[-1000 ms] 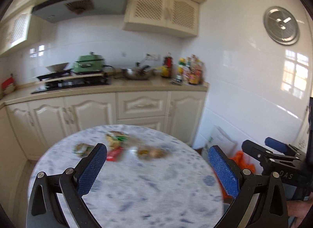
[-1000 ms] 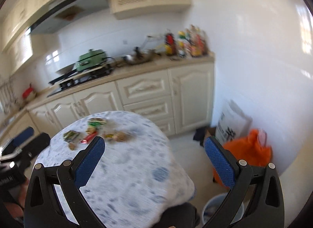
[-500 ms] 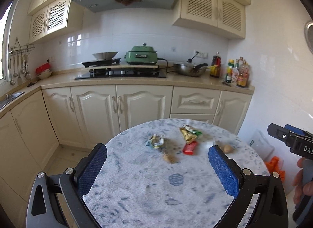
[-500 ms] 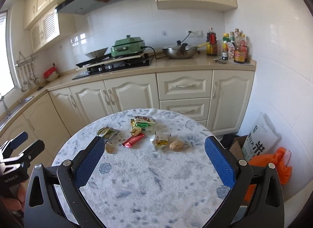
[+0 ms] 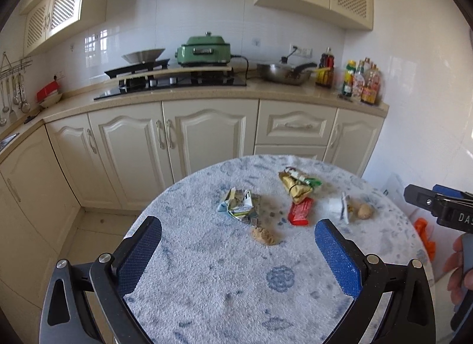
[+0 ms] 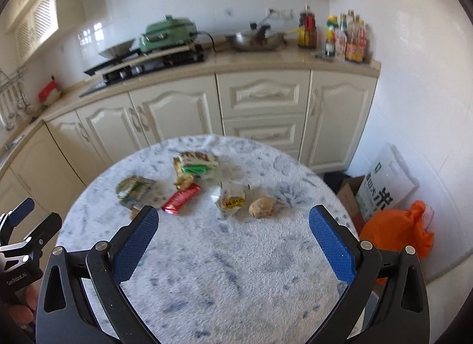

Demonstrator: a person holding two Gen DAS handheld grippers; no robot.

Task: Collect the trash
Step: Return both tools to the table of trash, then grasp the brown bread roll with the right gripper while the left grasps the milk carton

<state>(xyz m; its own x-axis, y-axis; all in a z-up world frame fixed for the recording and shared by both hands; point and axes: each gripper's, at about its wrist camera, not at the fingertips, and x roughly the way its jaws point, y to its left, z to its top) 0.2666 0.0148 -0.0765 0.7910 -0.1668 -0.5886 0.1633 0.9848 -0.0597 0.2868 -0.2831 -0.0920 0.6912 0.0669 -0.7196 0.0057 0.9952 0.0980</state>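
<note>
You held both grippers, left (image 5: 238,249) and right (image 6: 233,239), wide open, empty. Wrappers (image 6: 180,197) near table's (image 6: 207,270) far edge looked light, crinkly (pinch flat edges).

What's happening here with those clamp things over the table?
A person holds a two-finger gripper in each hand above a round table in a kitchen, about to clear trash. Both the left gripper and right gripper are open and hold nothing. The litter lies untouched on the table: a red wrapper, a gold and green packet, a crumpled wrapper, and brown lumps.
</note>
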